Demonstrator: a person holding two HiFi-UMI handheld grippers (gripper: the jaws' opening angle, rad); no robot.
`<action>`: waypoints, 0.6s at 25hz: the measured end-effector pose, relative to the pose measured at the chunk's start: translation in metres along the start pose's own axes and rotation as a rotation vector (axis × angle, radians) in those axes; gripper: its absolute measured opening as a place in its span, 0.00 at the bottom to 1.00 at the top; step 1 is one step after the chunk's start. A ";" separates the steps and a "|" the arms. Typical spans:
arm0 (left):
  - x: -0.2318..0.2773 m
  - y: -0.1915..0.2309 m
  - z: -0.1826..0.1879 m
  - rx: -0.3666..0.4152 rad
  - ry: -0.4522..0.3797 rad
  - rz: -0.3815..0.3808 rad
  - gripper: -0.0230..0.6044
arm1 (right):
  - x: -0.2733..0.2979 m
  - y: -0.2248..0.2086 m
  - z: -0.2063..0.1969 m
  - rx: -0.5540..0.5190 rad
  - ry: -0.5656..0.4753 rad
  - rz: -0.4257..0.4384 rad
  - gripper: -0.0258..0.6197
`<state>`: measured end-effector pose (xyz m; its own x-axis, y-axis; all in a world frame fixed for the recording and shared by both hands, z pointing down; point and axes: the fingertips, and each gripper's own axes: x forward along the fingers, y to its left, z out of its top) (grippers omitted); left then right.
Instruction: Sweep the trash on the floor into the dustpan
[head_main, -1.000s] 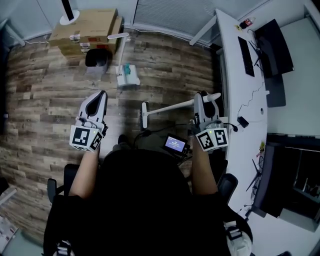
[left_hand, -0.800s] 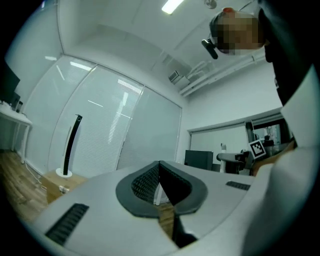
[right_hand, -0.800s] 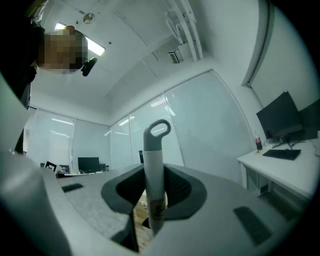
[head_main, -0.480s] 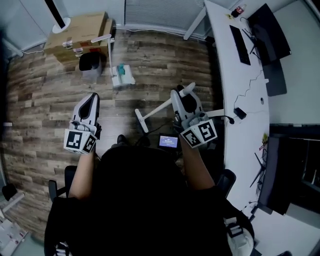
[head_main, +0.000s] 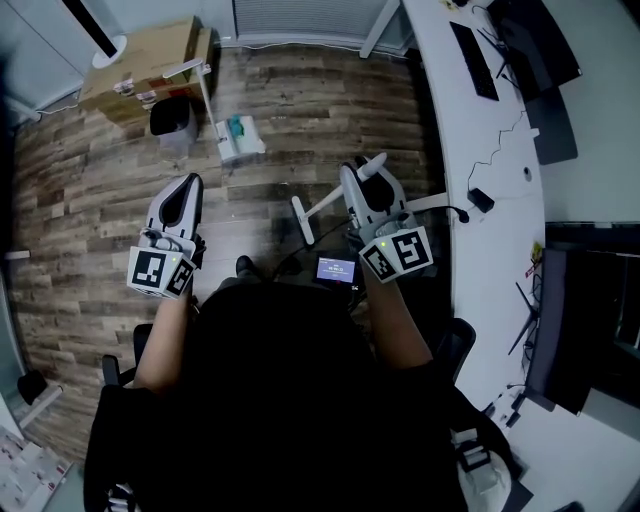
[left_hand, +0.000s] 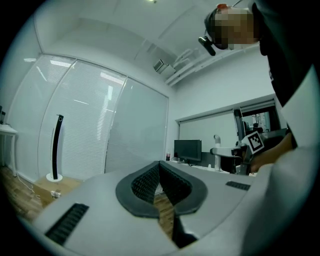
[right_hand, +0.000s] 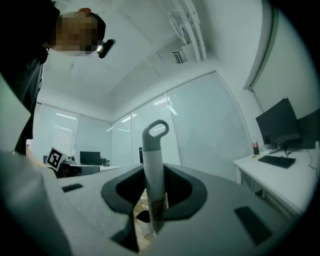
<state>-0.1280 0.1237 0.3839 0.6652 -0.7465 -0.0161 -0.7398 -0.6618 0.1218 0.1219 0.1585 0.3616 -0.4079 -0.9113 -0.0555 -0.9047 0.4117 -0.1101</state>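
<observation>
Item 1. Cardboard box (head_main: 140, 60) and black bin (head_main: 170, 118), far left of the wooden floor (head_main: 90, 200), against the wall. Neither belongs to the task.

Item 2. My left gripper (head_main: 189, 184): jaws clenched on nothing, pads meeting.

Item 3. Dustpan (head_main: 245, 143), standing near the bin with its long handle upright. Something teal (head_main: 237, 126) sits at its mouth; I cannot tell whether it lies on the pan or on the floor. The pan is well apart from both my grippers.

Item 4. Broom (head_main: 325, 205): the short head bar hangs over the floor just in front of me, and the white shaft runs up to the right.

Item 5. My right gripper (head_main: 358, 182): jaws grasping the broom shaft below its looped end.

Item 6. White desk (head_main: 450, 120), far right, with a keyboard.

Handling note, as I judge it: the broom head must go down onto the boards on the near side of the trash and draw it toward the pan's mouth in short, flat strokes. My empty left gripper could take the pan's handle so the pan does not slide.

View note: only the head view shows the floor, the pan and the broom head. Both gripper views look level at glass walls and monitors. The right gripper view alone shows the pads pinching the shaft with the loop above. The left gripper view alone confirms nothing is held.
</observation>
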 end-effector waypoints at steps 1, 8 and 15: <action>0.000 -0.002 0.000 0.003 0.002 -0.002 0.03 | -0.003 -0.004 0.000 -0.009 0.000 -0.009 0.19; 0.000 -0.008 -0.002 0.007 0.014 -0.007 0.03 | -0.022 -0.030 0.000 -0.029 0.008 -0.060 0.18; 0.004 -0.012 -0.012 0.018 0.028 -0.012 0.03 | -0.027 -0.029 -0.003 -0.027 0.004 -0.049 0.18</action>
<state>-0.1152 0.1295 0.3942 0.6768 -0.7361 0.0108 -0.7329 -0.6723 0.1039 0.1589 0.1713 0.3691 -0.3636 -0.9304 -0.0466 -0.9265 0.3663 -0.0861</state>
